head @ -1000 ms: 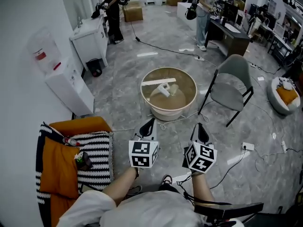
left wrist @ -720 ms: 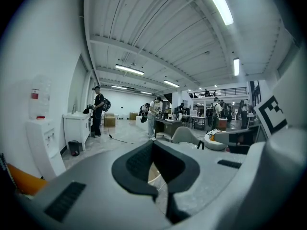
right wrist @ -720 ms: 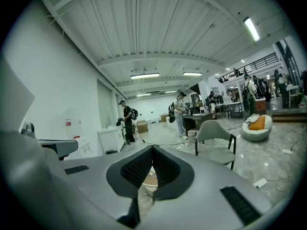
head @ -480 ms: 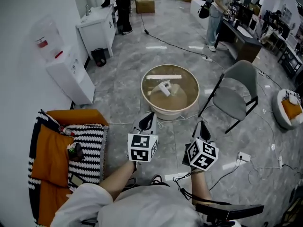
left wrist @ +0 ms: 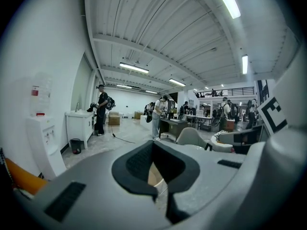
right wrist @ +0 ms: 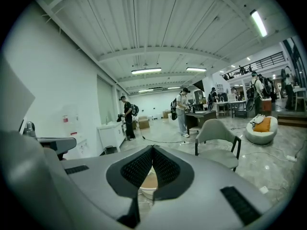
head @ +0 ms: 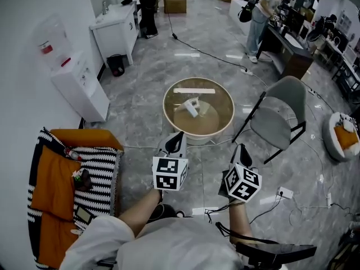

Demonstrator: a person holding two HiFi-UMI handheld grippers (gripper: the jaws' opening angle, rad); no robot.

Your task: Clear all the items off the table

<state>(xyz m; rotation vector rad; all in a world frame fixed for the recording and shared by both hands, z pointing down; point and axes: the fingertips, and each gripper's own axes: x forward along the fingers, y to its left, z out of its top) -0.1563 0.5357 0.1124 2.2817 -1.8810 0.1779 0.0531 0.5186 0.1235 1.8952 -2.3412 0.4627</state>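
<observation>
Head view: the round table [head: 167,110] sits mid-frame, with a white strip [head: 194,91] and a small white object [head: 192,107] lying on top. The left gripper [head: 179,136] and right gripper [head: 242,148] hang just below it, short of the rim.

Left gripper view: jaws pressed together at the tips, pinching nothing, table low centre.

Right gripper view: jaws likewise together and empty.

Glossy stone-look floor [head: 140,89], shiny glass-topped table [head: 198,135] with smooth pale rim, matt grey chair [head: 275,122] on black metal legs, my left gripper [head: 178,138] in matt plastic, its black pads [left wrist: 136,164] textured
</observation>
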